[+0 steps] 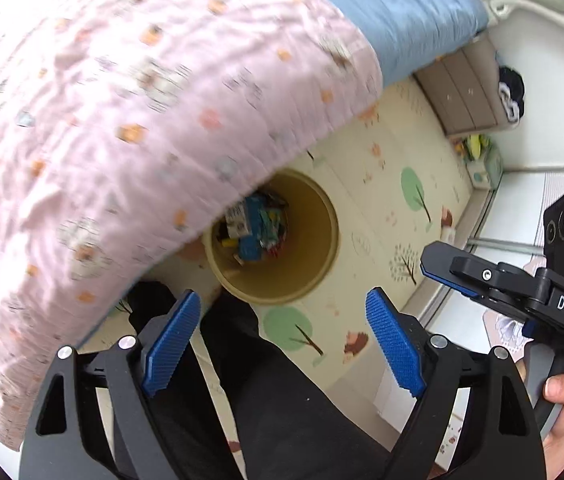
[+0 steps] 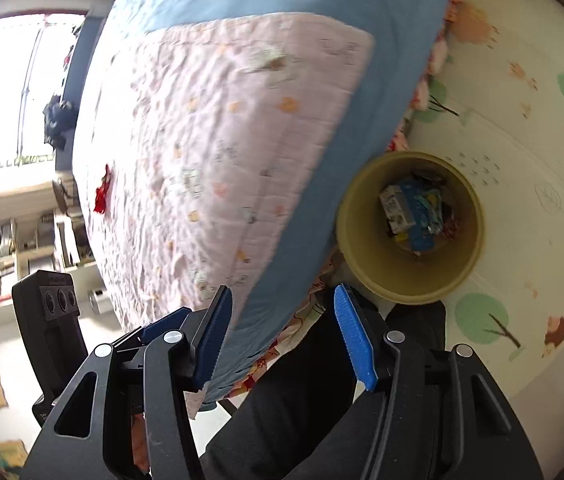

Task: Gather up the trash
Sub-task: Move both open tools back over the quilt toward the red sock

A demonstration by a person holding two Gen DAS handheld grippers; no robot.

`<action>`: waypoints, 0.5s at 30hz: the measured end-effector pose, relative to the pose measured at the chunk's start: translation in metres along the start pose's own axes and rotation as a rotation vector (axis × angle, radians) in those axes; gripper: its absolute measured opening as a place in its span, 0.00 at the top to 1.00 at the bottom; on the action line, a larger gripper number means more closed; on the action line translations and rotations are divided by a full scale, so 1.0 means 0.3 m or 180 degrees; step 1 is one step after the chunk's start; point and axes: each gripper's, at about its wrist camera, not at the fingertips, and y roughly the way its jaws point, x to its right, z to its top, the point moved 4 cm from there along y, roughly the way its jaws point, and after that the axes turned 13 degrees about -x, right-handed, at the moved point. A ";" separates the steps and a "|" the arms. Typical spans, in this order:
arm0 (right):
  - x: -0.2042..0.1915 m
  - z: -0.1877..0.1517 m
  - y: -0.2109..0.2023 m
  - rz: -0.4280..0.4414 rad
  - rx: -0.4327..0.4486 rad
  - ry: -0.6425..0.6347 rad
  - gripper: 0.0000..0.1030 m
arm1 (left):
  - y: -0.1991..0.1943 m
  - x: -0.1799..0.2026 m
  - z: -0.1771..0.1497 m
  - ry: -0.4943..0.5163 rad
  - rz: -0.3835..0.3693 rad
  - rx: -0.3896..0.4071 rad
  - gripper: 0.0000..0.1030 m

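With both jaws spread and nothing pinched: left hand-held gripper [image 1: 282,340] and right hand-held gripper [image 2: 282,332] above the bin [image 2: 366,256] by the bed [image 2: 222,140], wrappers [image 2: 414,212] already inside. Drop step looks done; next, probably hunting more trash like that red scrap [image 2: 102,194].

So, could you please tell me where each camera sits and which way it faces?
Left wrist: on the left hand-held gripper, facing steeply down at the bin; open, empty fingers, dark trouser legs and the right hand-held gripper show.
Right wrist: on the right hand-held gripper, facing down at the bed's quilt and the bin; empty fingers show.
Shared: bin, quilt, play mat.
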 end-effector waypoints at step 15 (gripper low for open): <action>-0.833 0.184 0.391 -0.0372 -0.0268 -0.1006 0.48 | -0.434 -0.744 0.043 -0.0753 -0.0128 0.0581 0.18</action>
